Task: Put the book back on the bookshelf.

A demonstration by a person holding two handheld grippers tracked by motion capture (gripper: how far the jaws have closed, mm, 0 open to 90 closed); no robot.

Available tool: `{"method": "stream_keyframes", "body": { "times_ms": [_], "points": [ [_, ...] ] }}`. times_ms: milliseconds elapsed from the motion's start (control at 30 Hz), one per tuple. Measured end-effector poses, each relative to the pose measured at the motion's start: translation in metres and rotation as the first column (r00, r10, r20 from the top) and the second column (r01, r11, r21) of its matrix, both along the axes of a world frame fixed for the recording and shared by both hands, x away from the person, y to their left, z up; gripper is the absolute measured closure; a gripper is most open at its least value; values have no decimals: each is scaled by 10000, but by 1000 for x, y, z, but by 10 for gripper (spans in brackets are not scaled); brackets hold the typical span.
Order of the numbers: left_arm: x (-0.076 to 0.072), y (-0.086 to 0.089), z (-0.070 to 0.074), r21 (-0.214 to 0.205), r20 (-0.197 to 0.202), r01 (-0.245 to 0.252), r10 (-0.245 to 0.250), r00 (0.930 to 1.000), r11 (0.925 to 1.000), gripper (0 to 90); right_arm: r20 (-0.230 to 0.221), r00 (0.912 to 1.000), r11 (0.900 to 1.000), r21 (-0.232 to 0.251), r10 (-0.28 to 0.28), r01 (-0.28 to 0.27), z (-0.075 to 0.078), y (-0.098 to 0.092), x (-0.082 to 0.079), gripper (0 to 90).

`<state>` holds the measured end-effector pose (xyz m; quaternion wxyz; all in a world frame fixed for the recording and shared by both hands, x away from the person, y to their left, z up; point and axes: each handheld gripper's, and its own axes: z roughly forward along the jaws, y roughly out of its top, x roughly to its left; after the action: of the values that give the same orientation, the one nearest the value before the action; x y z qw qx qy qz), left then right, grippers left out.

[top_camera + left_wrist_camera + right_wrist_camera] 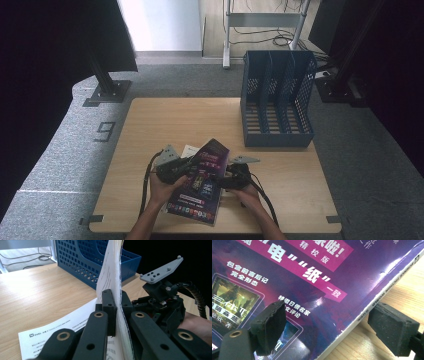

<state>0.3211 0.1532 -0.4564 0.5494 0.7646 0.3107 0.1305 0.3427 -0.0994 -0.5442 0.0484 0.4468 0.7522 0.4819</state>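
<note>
**Magazine held up on edge between both tools, near front of counter**

We see a purple-covered magazine (202, 180) at the near-middle of the wooden counter (150, 130), tilted up off the surface, with both hands on either side of it. The left tool (115, 315) is clamped on the magazine's pages: in the left gripper view the white page edges (110, 270) rise upright between the two black jaws, which press close on them from both sides. The right tool (332, 325) stands apart: in the right gripper view one pad (270, 325) sits over the glossy cover and the other pad (393, 327) is out past the spine above bare wood, with a clear gap, neither pressing. The cover carries pink banners with white Chinese print, and the spine reads in small white-backed letters.

A loose white printed sheet (57, 332) lies flat on the counter just beside the left tool, under the lifted magazine. A blue mesh file rack (276, 100) with upright dividers stands at the far right of the counter, well apart from the magazine. Cables trail from both tools toward the person's forearms.
</note>
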Motion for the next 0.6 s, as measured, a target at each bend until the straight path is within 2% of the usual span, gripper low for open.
{"method": "stream_keyframes", "body": {
  "times_ms": [200,367,433,600],
  "points": [
    [4,2,-4,37,-212,-49,50,9998,10000,868,-50,9999,9998,-94,-154,153,0,-1,0,214],
    [7,-3,-12,414,-443,-58,76,9990,9991,864,-74,9991,9991,-103,-418,417,1,-2,-1,283],
    [9,-6,-17,785,-461,-192,229,9987,9967,863,-12,9991,9991,-71,-413,413,2,-2,-2,295],
    [14,-3,-22,861,-665,-381,439,9968,9956,862,91,9991,9991,-64,-411,411,4,-2,-3,315]
  ]
}}
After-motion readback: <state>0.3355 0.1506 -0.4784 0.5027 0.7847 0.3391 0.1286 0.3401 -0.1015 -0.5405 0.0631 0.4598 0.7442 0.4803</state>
